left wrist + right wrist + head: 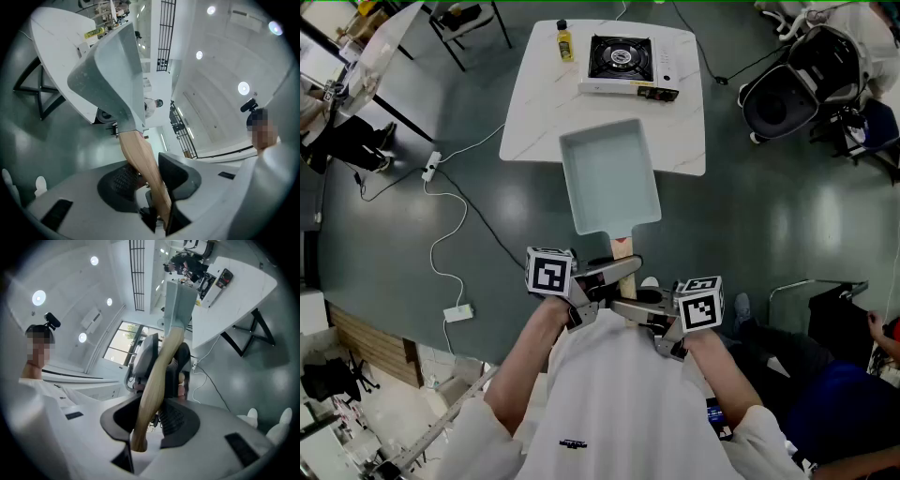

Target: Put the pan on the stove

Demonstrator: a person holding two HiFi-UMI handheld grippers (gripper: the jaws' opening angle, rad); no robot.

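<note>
Dull grey-green floor surrounds a white stone-look table [539, 112] carrying a black-and-white portable gas stove [626, 64] and a small yellow bottle [565, 41]. Ahead of both sets of jaws, a pale blue-grey rectangular pan [609, 178] is held over the table's near edge, well short of the stove. Its light wooden handle [622, 249] runs back between the jaws. The left gripper [151, 174] is narrowed onto the wood, and the right gripper [154, 414] clamps the butt end just behind it.
</note>
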